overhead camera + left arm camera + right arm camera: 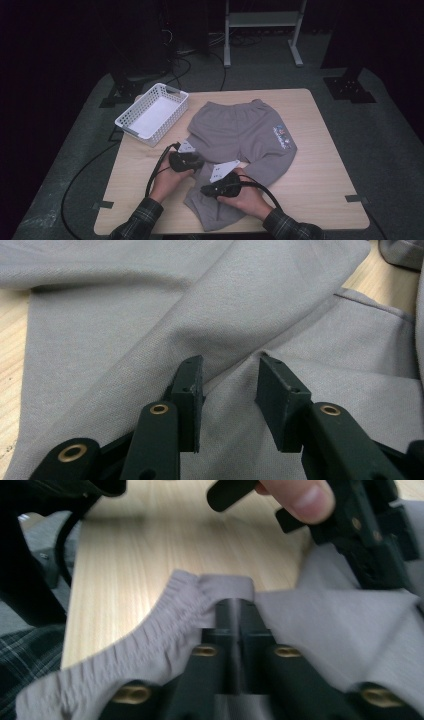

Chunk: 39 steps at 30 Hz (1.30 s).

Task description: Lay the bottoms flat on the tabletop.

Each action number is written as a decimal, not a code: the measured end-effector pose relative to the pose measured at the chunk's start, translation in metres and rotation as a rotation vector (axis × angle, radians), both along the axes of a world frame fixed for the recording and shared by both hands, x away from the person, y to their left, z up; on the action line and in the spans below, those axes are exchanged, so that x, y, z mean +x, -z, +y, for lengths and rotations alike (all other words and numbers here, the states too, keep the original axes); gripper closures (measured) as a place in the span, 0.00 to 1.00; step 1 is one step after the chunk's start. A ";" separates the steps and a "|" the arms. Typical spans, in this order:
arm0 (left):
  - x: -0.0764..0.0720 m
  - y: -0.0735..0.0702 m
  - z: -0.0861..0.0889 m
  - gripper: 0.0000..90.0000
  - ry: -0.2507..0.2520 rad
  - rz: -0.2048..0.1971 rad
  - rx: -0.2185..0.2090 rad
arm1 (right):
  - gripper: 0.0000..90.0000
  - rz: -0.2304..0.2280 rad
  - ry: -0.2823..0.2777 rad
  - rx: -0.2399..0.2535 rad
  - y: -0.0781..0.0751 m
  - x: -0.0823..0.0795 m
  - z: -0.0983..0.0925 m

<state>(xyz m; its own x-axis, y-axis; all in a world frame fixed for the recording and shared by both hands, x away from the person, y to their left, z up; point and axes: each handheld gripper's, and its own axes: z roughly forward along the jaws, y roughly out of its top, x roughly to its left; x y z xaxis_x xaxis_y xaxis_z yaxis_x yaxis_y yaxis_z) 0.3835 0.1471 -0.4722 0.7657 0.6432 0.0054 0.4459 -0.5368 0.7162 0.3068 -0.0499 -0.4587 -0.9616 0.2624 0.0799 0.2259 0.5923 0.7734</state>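
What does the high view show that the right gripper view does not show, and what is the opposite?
The high view shows the white basket, the waistband and the coloured print on the grey trousers, and the whole wooden table. The right gripper view shows the right gripper with its jaws closed on the gathered leg cuff. Both views show the grey trousers, the table, the left gripper and a checked sleeve.

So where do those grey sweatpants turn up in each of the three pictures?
High view: the grey sweatpants lie mid-table, one leg running down toward the person's hands.
Left gripper view: grey cloth spreads under and beyond the open jaws.
Right gripper view: the gathered cuff sits at the closed jaws.
Shared landmark: the pale wooden table.
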 end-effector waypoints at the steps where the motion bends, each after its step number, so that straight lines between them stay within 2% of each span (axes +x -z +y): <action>1: 0.000 0.000 0.000 0.69 -0.003 0.000 -0.004 | 0.78 0.010 0.003 0.007 0.001 0.001 0.003; 3: 0.000 0.000 -0.001 0.69 -0.005 0.000 -0.007 | 0.69 0.019 -0.003 0.011 0.004 0.000 0.010; 4: 0.000 0.000 -0.001 0.69 -0.005 0.000 -0.007 | 0.69 0.038 -0.004 0.024 0.005 0.000 0.012; 6: 0.000 0.000 0.000 0.69 -0.004 0.001 -0.006 | 0.66 0.046 -0.019 0.035 0.006 -0.001 0.017; 12: 0.000 0.000 0.000 0.69 -0.002 -0.001 -0.008 | 0.61 0.056 -0.050 -0.018 0.018 -0.004 0.030; 13: 0.000 0.000 0.000 0.69 -0.002 -0.001 -0.008 | 0.62 0.055 -0.050 -0.019 0.019 -0.005 0.031; 16: 0.000 0.001 0.000 0.69 -0.003 -0.002 -0.010 | 0.74 0.041 -0.042 -0.021 0.018 -0.006 0.031; 17: 0.000 0.001 0.000 0.69 -0.003 -0.003 -0.011 | 0.82 0.033 -0.034 -0.014 0.016 -0.007 0.030; 20: 0.000 0.001 0.000 0.69 -0.002 -0.002 -0.009 | 0.89 0.035 -0.030 -0.004 0.013 -0.006 0.025; 25: 0.000 0.000 0.000 0.69 0.002 -0.003 -0.004 | 0.94 0.017 0.010 0.037 0.000 -0.002 0.010; 29: 0.000 0.001 0.000 0.69 -0.003 -0.003 -0.007 | 0.94 -0.008 0.063 0.055 -0.011 0.003 -0.012; 35: -0.002 0.000 0.000 0.69 -0.011 -0.002 -0.004 | 0.94 -0.039 0.171 0.064 -0.023 0.011 -0.055; 39: -0.002 0.000 -0.001 0.69 -0.016 -0.001 -0.001 | 0.94 -0.081 0.258 0.059 -0.030 0.012 -0.087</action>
